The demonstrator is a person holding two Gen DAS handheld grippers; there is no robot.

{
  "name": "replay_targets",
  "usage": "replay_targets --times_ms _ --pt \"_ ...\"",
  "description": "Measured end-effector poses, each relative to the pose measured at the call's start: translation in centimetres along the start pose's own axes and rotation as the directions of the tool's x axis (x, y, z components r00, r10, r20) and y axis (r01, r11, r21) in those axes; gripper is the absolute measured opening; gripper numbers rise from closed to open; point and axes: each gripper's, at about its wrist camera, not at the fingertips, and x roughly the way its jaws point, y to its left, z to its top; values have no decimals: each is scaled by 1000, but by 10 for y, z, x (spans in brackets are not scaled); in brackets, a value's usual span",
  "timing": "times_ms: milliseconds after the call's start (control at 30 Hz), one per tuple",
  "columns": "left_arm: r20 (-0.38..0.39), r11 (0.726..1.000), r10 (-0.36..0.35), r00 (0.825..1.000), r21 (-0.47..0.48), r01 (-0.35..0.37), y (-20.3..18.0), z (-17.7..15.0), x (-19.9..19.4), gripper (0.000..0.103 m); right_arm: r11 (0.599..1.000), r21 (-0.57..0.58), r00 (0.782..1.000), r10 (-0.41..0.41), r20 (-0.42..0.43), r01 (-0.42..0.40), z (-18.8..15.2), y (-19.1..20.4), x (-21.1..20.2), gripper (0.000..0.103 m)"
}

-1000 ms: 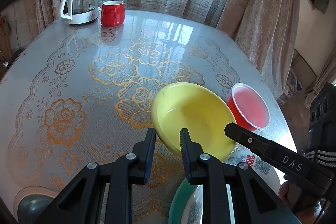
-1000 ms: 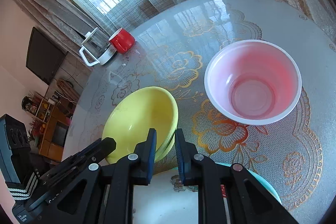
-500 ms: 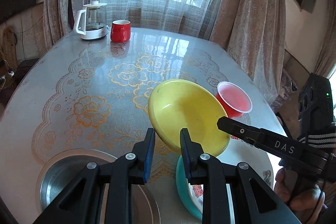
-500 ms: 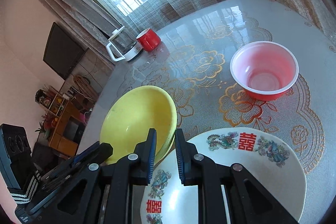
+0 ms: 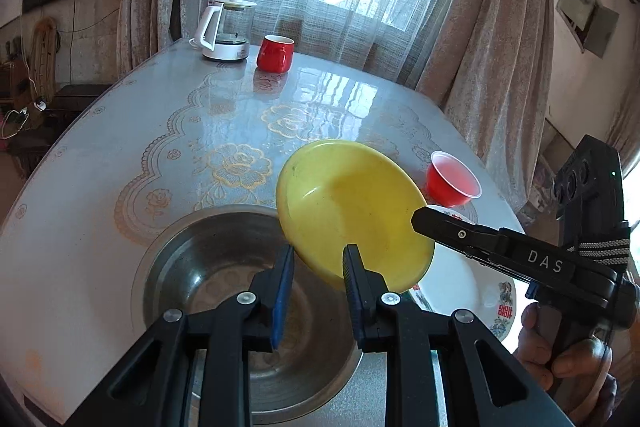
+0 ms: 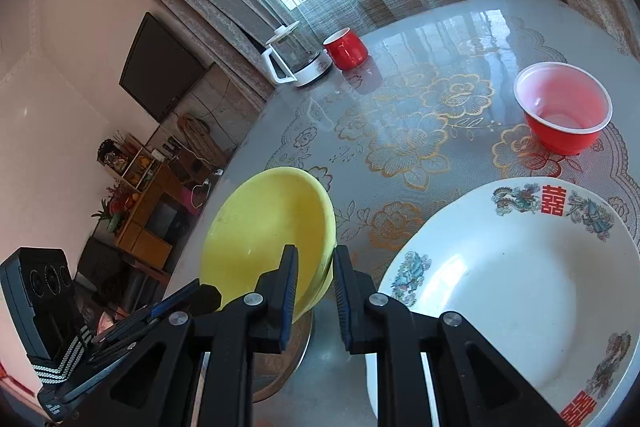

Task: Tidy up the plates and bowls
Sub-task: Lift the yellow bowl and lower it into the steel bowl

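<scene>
Both claws gripped one yellow bowl [image 5: 352,211] by its rim, lifted and tilted: left claw [image 5: 318,267] on the near edge, right claw [image 6: 314,267] on the opposite edge. Beneath it sat a steel basin [image 5: 208,263]; right of it a white plate [image 6: 520,291], a red bowl [image 6: 564,111] beyond.

Glossy yellow plastic bowl [image 5: 352,211] — dull steel basin [image 5: 224,267], glazed plate [image 6: 520,291].

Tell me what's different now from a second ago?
Both tools, left and right, carried the yellow bowl back toward the person, over the steel basin and beside the white plate. Grips unchanged; the red bowl, kettle and mug stayed put.
</scene>
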Motion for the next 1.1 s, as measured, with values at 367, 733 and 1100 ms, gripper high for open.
replay_targets --times_ms 367,733,1100 --pt "-18 997 35 999 -72 -37 43 -31 -18 24 996 -77 995 26 -100 -34 -25 33 30 18" --pt "-70 990 66 995 -121 -74 68 -50 -7 24 992 -124 981 -31 -193 7 -45 44 62 18" --pt "-85 991 54 995 -116 -64 71 -50 -1 29 980 -184 973 -115 -201 77 -52 49 70 20"
